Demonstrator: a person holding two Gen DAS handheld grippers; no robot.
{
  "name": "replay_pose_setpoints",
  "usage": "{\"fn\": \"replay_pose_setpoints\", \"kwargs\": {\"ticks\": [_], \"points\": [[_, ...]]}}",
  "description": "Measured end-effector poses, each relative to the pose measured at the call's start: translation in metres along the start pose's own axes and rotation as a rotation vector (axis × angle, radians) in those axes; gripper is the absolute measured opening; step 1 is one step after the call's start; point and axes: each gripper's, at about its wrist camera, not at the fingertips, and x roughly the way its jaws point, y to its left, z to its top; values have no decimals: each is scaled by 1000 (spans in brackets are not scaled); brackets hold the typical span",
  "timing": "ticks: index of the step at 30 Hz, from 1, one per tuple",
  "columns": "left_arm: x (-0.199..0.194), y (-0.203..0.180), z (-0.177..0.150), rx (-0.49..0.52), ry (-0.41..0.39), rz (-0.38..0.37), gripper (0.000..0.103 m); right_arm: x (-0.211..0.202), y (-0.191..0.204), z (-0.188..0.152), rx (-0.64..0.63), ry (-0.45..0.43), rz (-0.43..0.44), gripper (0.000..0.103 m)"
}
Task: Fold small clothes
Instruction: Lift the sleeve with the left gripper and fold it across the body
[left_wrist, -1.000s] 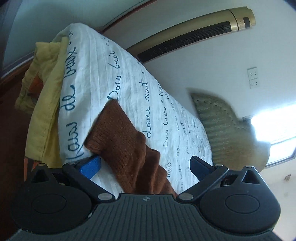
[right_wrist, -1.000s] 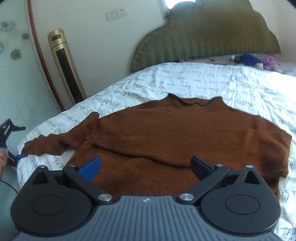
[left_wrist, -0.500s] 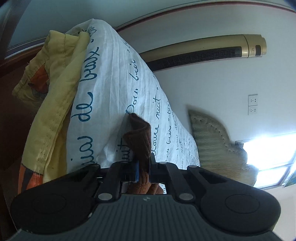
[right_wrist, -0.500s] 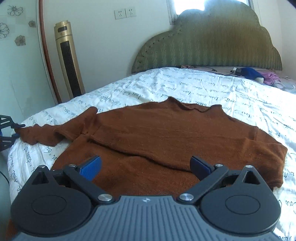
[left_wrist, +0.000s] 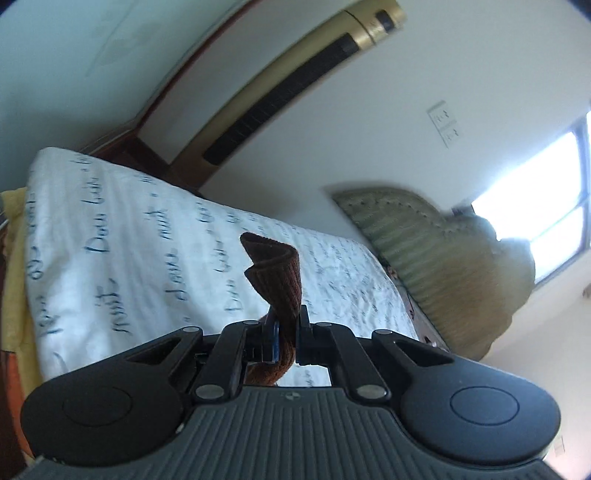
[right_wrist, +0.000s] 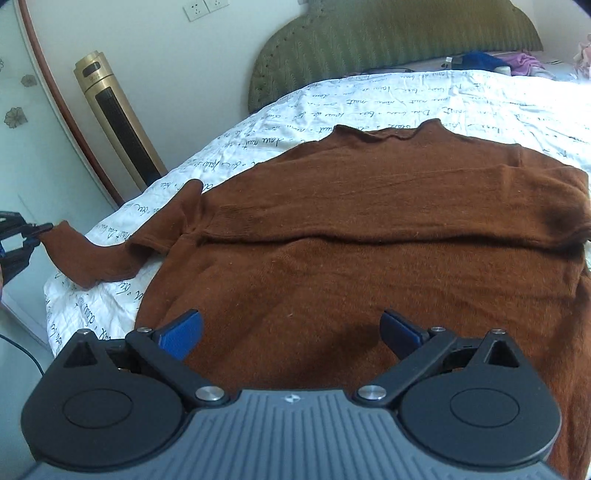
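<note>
We see the brown sweater (right_wrist: 369, 236) spread flat on the white script-print bedspread (right_wrist: 406, 96), one sleeve (left_wrist: 280, 273) pinched at its cuff in our left gripper (left_wrist: 286, 339), lifted off the bed edge. Our right gripper (right_wrist: 291, 332) hovers wide open over the hem, holding nothing.

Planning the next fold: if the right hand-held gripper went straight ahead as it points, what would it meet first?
Likely the brown knit sweater's body just ahead of the open right hand-held gripper; depth is uncertain.
</note>
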Motion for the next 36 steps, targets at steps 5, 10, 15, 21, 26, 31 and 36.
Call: {"fn": "replay_pose_setpoints", "kwargs": {"ticks": [5,10,15,21,26,31,36], "points": [[37,-94,-45,48,113,-128,7,-17,-7,-12,27,-34,2,103],[78,-175,-97,94,193,-200,7,-27,-16,-18,58,-54,-4,103],[76,-230,-115,182,171,-232,7,-36,-29,-22,113,-77,-2,103],[41,-292,-85,313,96,-276,7,-39,-40,-24,153,-100,30,103],[47,-344,-129,486,156,-279,7,-35,-39,-22,144,-90,40,103],[103,-362,-225,603,346,-287,7,-45,-42,-27,150,-96,1,103],[162,-355,-329,668,560,-270,8,-58,-54,-30,173,-99,-63,103]]}}
